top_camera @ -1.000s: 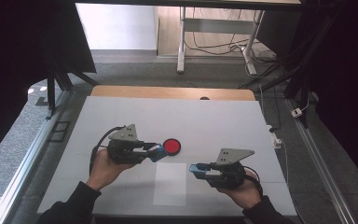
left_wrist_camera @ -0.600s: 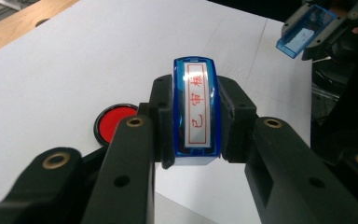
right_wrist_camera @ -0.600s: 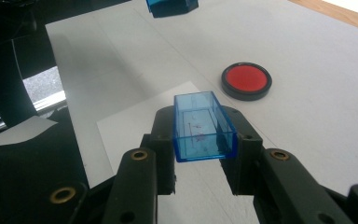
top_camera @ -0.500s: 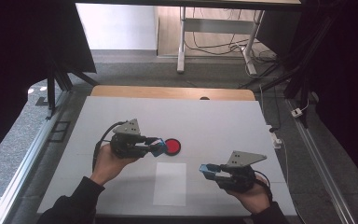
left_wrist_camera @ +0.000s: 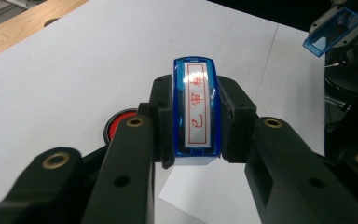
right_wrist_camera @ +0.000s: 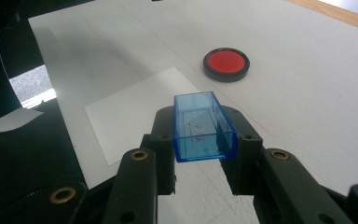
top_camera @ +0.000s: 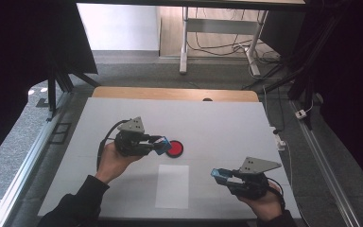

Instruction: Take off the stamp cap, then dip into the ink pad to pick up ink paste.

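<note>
Stamp [left_wrist_camera: 195, 109], blue w/ white label and red characters, sits clamped between the jaws of the left hand-held gripper [top_camera: 159, 144], label face toward that gripper's camera. In the high view it hangs just left of the red ink pad [top_camera: 174, 148], above the table [top_camera: 227, 123], approx. touching the pad's edge from this angle; can't tell if there's real contact. Stamp cap [right_wrist_camera: 203, 126], clear blue and box-shaped, is gripped by the right hand-held gripper [top_camera: 220, 175], open end facing away from the jaws. It's held above the table's near right part, just right of the white paper sheet [top_camera: 172, 186], well apart from the pad. Paper lies flat on the table between the two hands, near the front edge. Pad is round w/ black rim, lid off, resting on the table just beyond the paper's far edge.
</note>
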Available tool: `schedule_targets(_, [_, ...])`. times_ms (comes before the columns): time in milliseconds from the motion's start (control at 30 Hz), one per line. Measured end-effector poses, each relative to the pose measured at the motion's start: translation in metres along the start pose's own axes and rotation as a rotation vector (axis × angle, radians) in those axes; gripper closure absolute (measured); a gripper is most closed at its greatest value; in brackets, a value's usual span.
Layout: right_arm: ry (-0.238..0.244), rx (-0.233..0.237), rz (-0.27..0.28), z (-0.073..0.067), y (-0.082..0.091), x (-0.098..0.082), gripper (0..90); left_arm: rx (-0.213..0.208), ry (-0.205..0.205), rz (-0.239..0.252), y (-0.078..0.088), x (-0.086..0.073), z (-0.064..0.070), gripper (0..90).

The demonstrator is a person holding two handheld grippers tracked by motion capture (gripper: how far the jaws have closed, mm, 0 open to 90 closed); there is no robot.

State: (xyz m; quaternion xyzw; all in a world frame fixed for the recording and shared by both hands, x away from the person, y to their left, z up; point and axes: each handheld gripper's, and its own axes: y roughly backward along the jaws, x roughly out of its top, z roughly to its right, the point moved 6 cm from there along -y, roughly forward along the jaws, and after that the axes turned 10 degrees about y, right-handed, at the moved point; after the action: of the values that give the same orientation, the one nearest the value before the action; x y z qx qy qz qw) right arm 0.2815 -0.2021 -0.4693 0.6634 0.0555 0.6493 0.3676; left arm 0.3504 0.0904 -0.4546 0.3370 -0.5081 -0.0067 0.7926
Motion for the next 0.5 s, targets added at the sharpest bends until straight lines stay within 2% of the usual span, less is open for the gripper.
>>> schedule_targets(233, [-0.005,-0.018,-0.005,0.000,0.008,-0.007,68.2,0.004,0.004,0.003,-0.002,0.003,-0.002,70.0])
schedule_targets(500, [-0.047,-0.037,0.005,0.002,0.017,-0.012,68.2,0.003,0.005,0.006,-0.005,0.006,-0.004,70.0])
